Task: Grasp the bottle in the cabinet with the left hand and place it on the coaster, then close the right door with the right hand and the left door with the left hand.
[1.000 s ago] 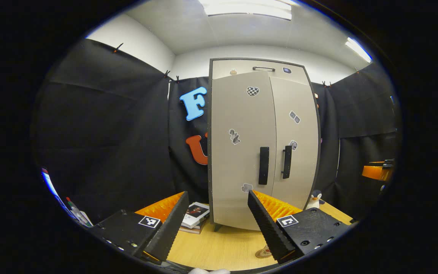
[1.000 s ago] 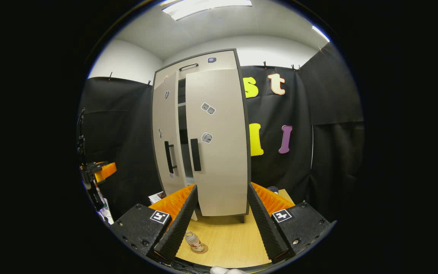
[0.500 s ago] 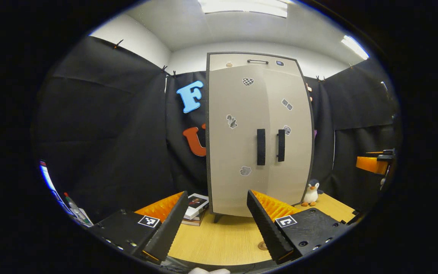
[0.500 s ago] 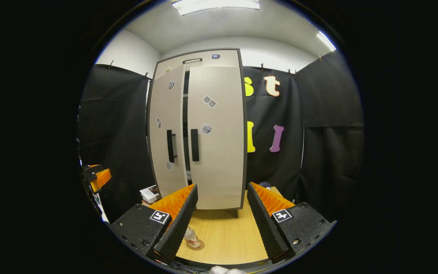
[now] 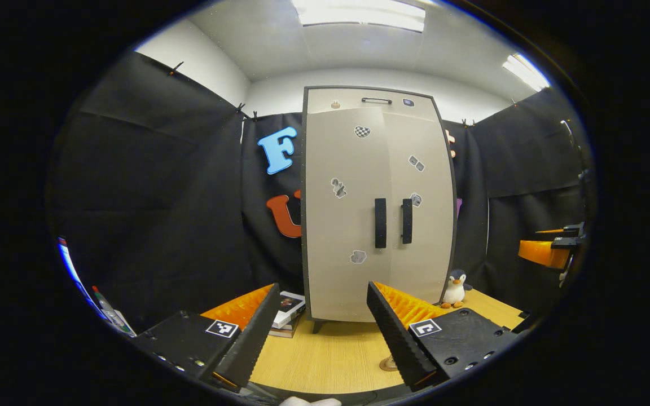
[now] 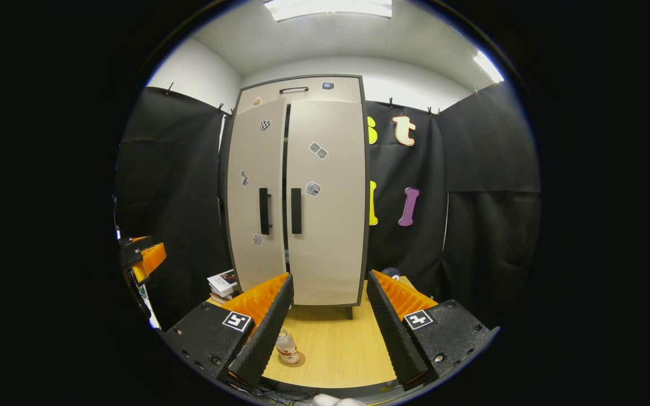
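Although the cabinet (image 5: pixel 378 203) looks shut in the left gripper view, the right gripper view shows a narrow dark gap between the 2 doors, so you should judge the left door (image 6: pixel 255 197) not quite home; the right door (image 6: pixel 325 197) sits flush with the frame, and that step reads as done. The bottle (image 6: pixel 286 346) already stands upright on the coaster (image 6: pixel 293 361) at the front of the table (image 6: pixel 336 349), just beside the inner finger of your right gripper (image 6: pixel 325 332); the placing is finished too. What seems left is 1 last push on the left door, and that falls to your left gripper (image 5: pixel 319 332).

Both tools hang back from the cabinet, well apart from the doors; each has its jaws wide and holds nothing. In the left gripper view the right-hand tool shows far off at the right edge; in the right gripper view the left-hand tool shows at the left edge.

Around the cabinet you have a stack of books (image 5: pixel 288 310) on the table just beside its left foot, a toy penguin (image 5: pixel 453 287) near its right foot, and some pens (image 5: pixel 105 310) far left; none lies in the left door's swing as far as I can tell. The bottle is the 1 thing near your path; keep the left tool clear of it as you reach in.
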`<state>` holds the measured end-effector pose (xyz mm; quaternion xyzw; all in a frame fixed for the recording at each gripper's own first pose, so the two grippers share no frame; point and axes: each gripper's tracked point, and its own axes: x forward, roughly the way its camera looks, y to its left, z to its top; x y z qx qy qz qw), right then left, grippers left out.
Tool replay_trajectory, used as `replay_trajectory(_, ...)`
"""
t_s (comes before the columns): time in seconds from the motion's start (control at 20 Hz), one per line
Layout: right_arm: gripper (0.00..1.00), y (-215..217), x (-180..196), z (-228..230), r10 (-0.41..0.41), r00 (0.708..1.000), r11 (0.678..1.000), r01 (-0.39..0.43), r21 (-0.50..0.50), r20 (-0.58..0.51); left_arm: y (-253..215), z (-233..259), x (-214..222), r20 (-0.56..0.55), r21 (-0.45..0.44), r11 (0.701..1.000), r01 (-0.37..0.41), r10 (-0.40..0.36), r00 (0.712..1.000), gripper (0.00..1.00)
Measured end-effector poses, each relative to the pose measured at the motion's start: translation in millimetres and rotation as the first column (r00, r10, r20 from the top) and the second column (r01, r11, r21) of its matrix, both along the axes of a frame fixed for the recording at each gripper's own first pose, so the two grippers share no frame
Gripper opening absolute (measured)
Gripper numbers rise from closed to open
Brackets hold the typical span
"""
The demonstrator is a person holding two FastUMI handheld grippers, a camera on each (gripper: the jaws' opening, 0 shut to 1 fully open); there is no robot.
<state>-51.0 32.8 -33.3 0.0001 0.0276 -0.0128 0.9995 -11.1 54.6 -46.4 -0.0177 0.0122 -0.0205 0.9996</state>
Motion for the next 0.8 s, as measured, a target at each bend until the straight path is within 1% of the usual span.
replay_trajectory(0.15, 0.81, 5.8, -0.7, 4.4, 0.009, 1.0, 1.0, -0.009, -0.021, 0.012, 3.1, 1.0, 0.2, 0.004, -0.005, 1.0, -0.009, 0.009, 1.0, 0.94)
replay_trajectory(0.2, 0.81, 7.4, -0.8, 3.1, 0.009, 1.0, 1.0, -0.009, -0.025, 0.011, 3.3, 1.6, -1.1, 0.005, -0.005, 1.0, -0.012, 0.012, 1.0, 0.92)
replay_trajectory(0.25, 0.81, 9.1, 0.1, 1.4, 0.013, 1.0, 1.0, -0.013, -0.027, 0.009, 3.5, 2.9, 0.3, 0.009, -0.003, 1.0, -0.011, 0.011, 1.0, 0.94)
replay_trajectory(0.4, 0.81, 13.3, 1.5, -2.4, 0.017, 1.0, 1.0, -0.017, -0.021, -0.002, 1.8, 1.9, 3.5, 0.007, 0.001, 1.0, 0.001, -0.001, 1.0, 0.94)
replay_trajectory(0.8, 0.81, 1.3, 5.8, -1.3, -0.022, 1.0, 1.0, 0.022, -0.003, 0.011, -1.6, -6.8, 19.0, -0.005, -0.002, 1.0, 0.005, -0.005, 1.0, 0.94)
